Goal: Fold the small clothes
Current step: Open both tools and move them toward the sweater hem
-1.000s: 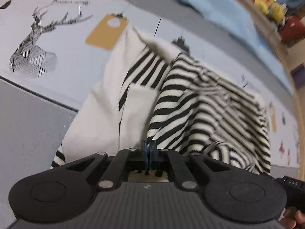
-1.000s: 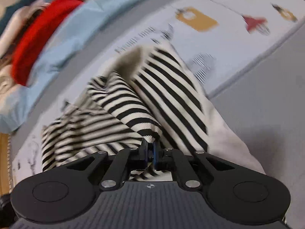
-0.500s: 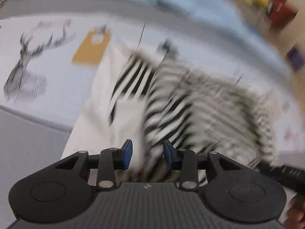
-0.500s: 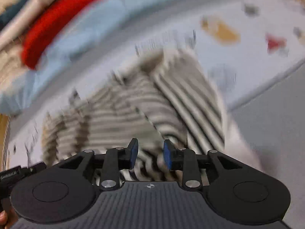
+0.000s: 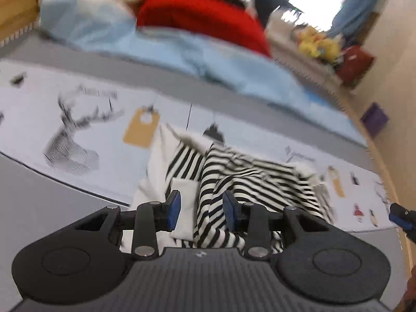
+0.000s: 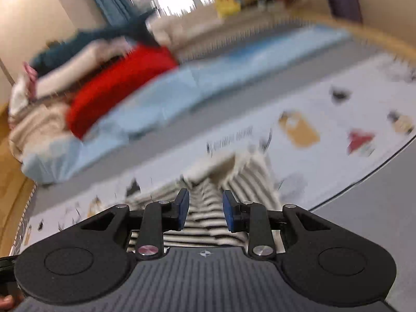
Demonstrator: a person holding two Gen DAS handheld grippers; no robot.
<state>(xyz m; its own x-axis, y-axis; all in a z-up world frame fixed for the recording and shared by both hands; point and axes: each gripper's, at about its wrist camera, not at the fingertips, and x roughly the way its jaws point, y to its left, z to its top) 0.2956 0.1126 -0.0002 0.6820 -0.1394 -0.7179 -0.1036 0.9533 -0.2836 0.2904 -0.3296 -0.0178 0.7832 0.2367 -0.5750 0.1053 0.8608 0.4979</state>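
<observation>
Here, a striped garment [image 5: 249, 179] is seen lying crumpled on a printed mat [image 5: 78, 119].
Left claw [image 5: 200, 209] and right claw [image 6: 205, 210] are held part-open above it, nothing gripped.

Left gripper [image 5: 200, 209]: jaws apart, blue pads [image 5: 173, 209] facing each other with a clear gap, nothing pinched; tilted downward.
Right gripper [image 6: 205, 209]: jaws apart, blue pads [image 6: 183, 208] separated, nothing clamped; tilted downward, less steeply.
Person's hand [image 5: 410, 290]: only a sliver of fingers shows at the lower right edge of the left wrist view.
</observation>
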